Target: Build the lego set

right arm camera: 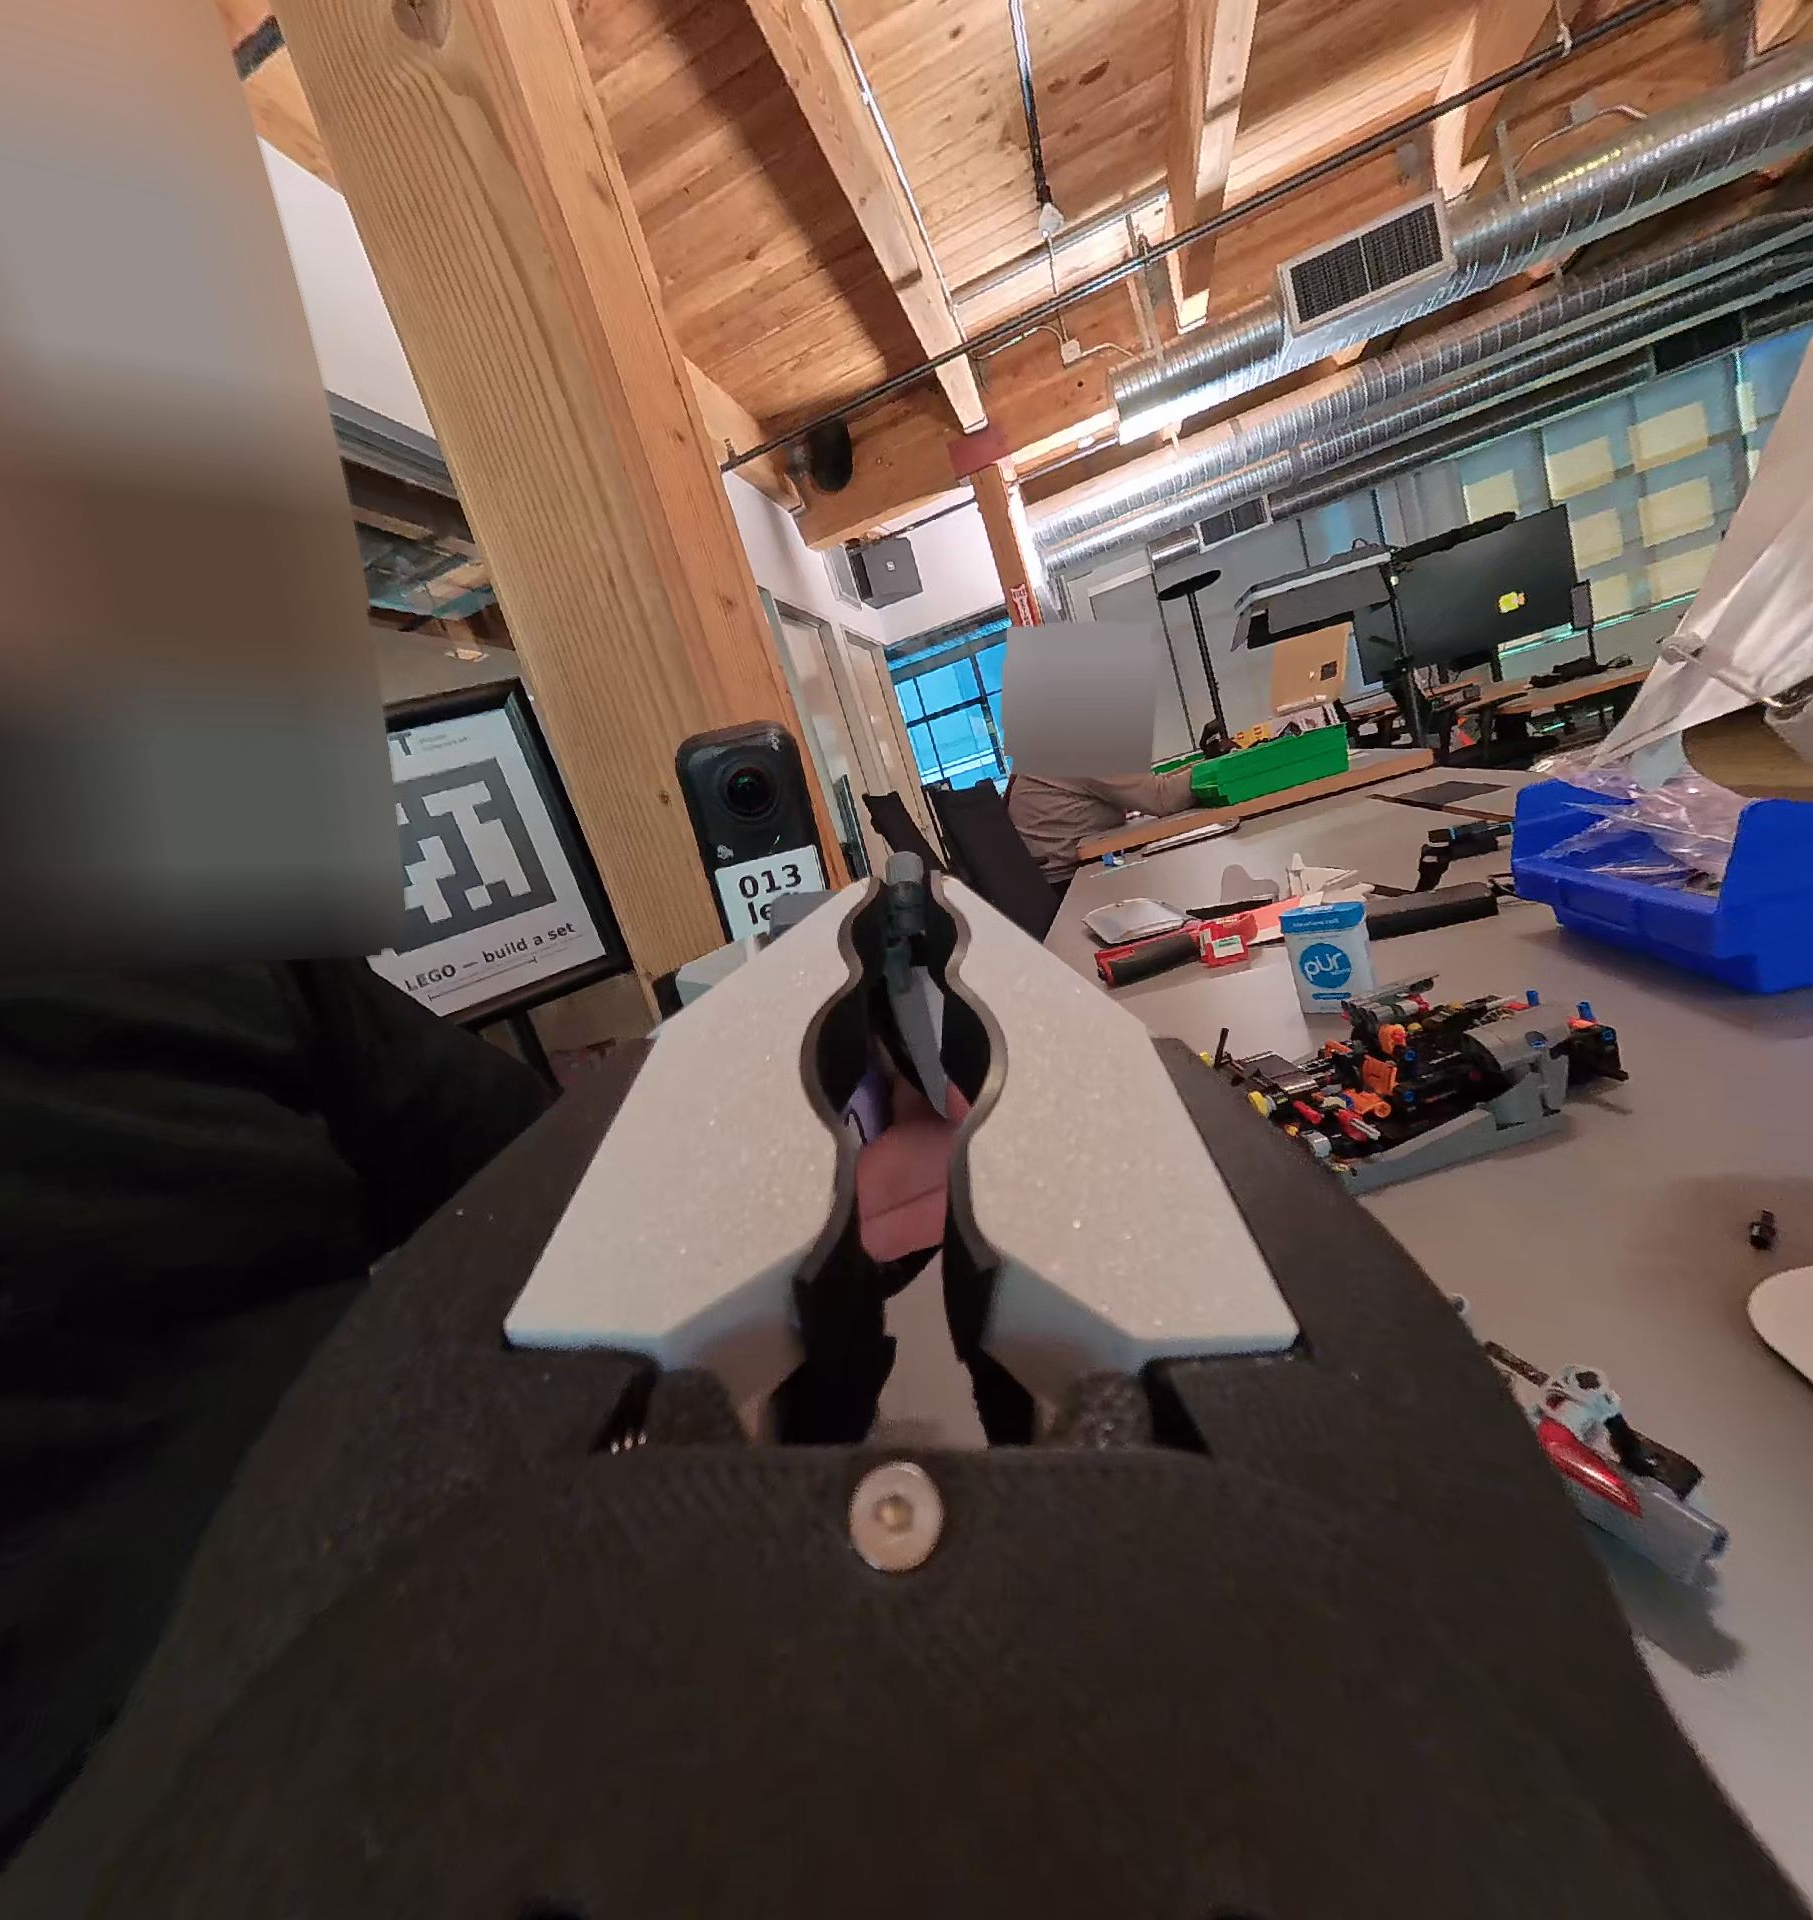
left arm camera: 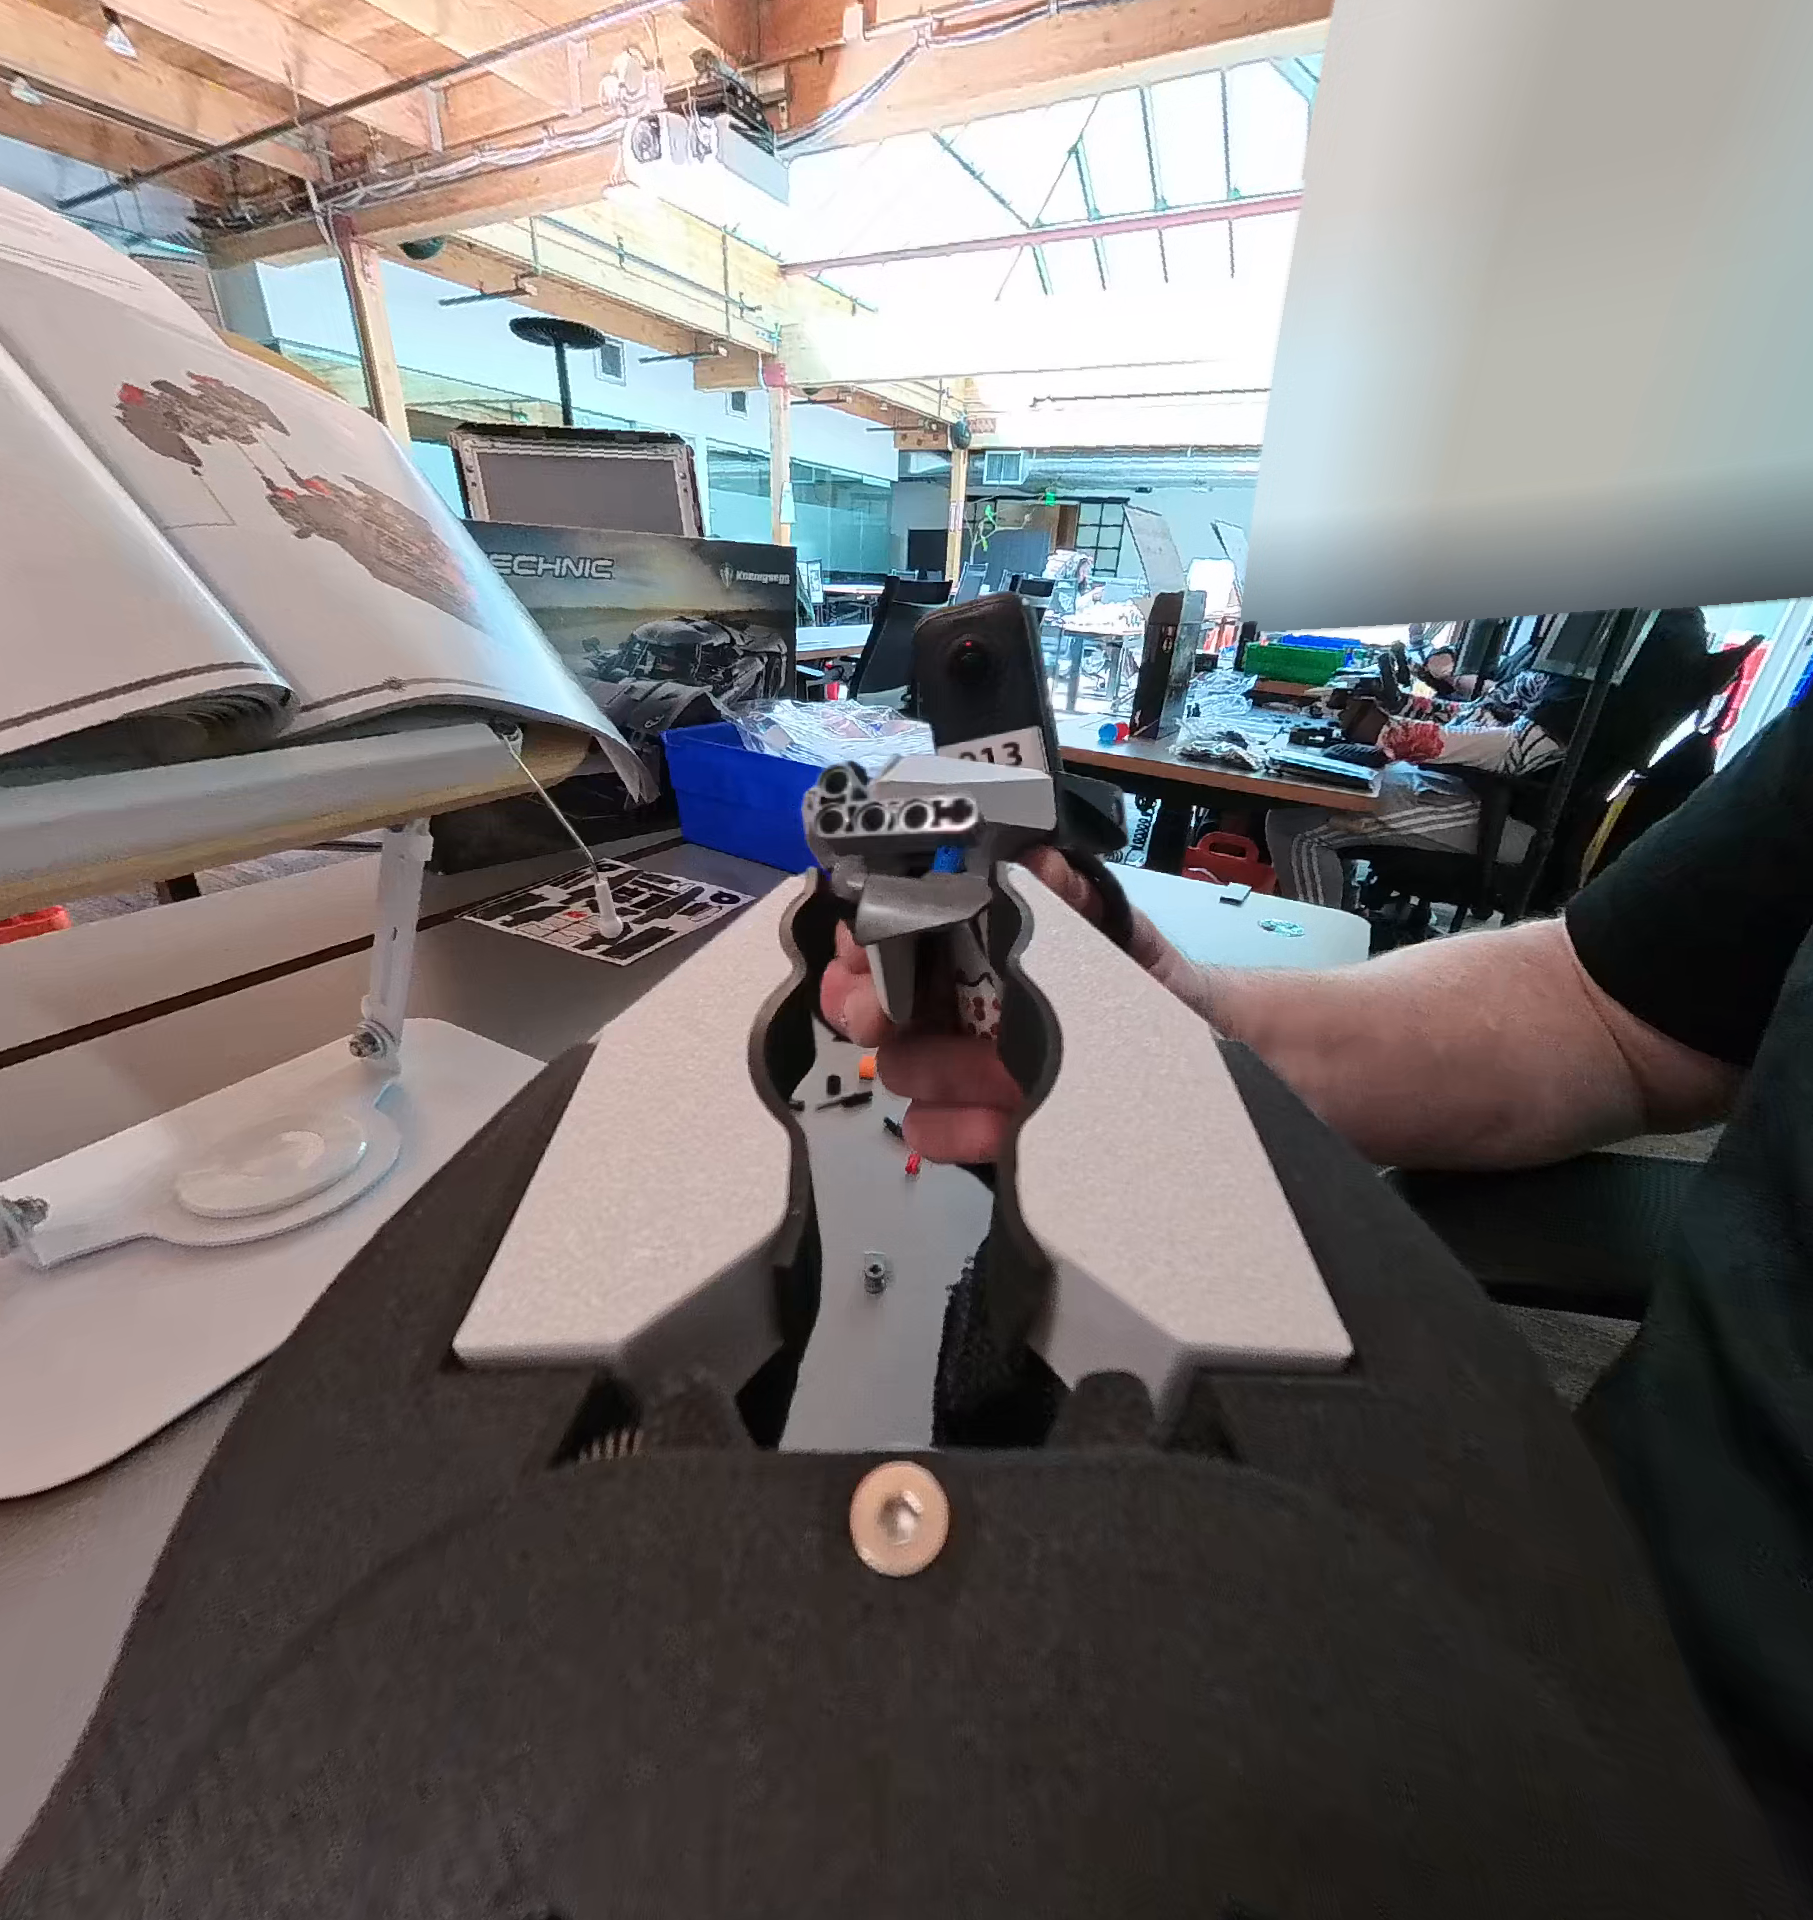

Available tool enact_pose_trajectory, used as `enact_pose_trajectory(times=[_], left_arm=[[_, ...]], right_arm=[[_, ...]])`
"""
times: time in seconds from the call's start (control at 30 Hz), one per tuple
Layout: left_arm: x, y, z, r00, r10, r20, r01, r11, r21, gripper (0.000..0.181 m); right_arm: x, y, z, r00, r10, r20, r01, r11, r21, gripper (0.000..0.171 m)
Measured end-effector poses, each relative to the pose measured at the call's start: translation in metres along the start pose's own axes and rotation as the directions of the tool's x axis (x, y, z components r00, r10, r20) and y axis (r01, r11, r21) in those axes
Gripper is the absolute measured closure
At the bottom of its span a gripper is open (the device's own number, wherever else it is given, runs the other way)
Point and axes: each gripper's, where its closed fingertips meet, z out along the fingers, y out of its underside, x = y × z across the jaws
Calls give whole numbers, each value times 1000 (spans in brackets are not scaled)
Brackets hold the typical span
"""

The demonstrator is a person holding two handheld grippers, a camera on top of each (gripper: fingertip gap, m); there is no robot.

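A grey lego sub-assembly (left arm camera: 902, 873), made of a beam with holes and an angled panel with a blue pin, is held in the air between both grippers, which face each other. My left gripper (left arm camera: 907, 894) has its jaws closed on the lower panel. My right gripper (right arm camera: 902, 904) is shut on the thin grey panel edge (right arm camera: 912, 1018) of the same assembly. The right gripper's camera (left arm camera: 975, 665) and the hand holding it (left arm camera: 933, 1049) show beyond the piece in the left wrist view. The partly built lego chassis (right arm camera: 1442, 1070) lies on the table to the right.
An open instruction booklet (left arm camera: 206, 540) rests on a white stand (left arm camera: 154, 1195) at left. A blue bin (right arm camera: 1691, 894) with plastic bags, the set's box (left arm camera: 663, 623), a sticker sheet (left arm camera: 611, 914), a white pouch (right arm camera: 1328, 956), a red-and-grey lego part (right arm camera: 1608, 1475) and small loose pins (left arm camera: 850, 1091) lie on the grey table (right arm camera: 1608, 1299). The grippers are tip to tip, or close to it.
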Motion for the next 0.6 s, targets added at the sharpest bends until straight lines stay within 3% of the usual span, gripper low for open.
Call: enact_pose_trajectory(times=[0.6], left_arm=[[-3,-6,5,994,-101,-45,104,992,67,153]], right_arm=[[-2,-7,4,1000,-13,-11,14,999,35,167]])
